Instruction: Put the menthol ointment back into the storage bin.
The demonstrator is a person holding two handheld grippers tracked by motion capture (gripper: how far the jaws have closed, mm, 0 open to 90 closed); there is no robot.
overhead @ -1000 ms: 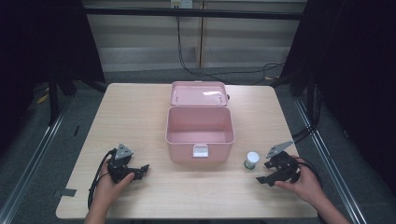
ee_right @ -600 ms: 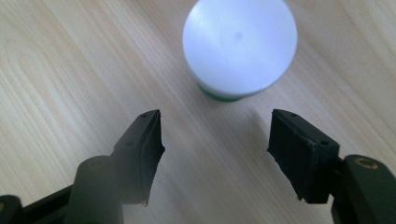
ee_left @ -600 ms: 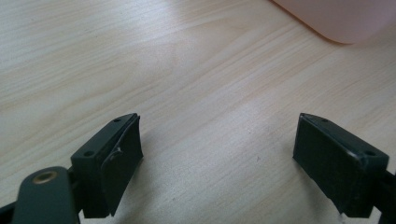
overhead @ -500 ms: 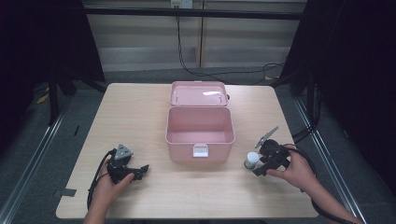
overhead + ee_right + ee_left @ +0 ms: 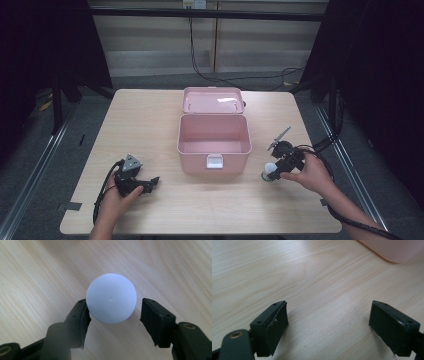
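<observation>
At seven o'clock on the table [image 5: 150,125], the left gripper [image 5: 150,183] rests low on the wood with its jaws spread wide and nothing between them; in the left gripper view bare wood lies between the two black pads, and a corner of the pink box [image 5: 394,250] shows at one o'clock. This hand has no part in the step, so it does best to stay put, clear of the box.

At the table's middle stands the pink box [image 5: 215,145], lid thrown back toward twelve o'clock, its inside bare, its latch facing six o'clock.

At four o'clock, just beside the box's near right corner, sits a small jar with a white cap [image 5: 270,171], and the right gripper [image 5: 274,172] is over it. Its jaws have just been closing with the cap between them. In the right gripper view the white cap [image 5: 111,298] touches the left pad, while a thin gap shows at the right pad, so the grip does not look complete yet.

To do this well, I judge the jaws should finish closing evenly on the widest part of the round cap, shifting slightly so both pads meet it together; a lopsided squeeze could tip or skid the jar. Once firm, a straight lift before swinging toward ten o'clock over the box wall should keep the jar from clipping the rim.
</observation>
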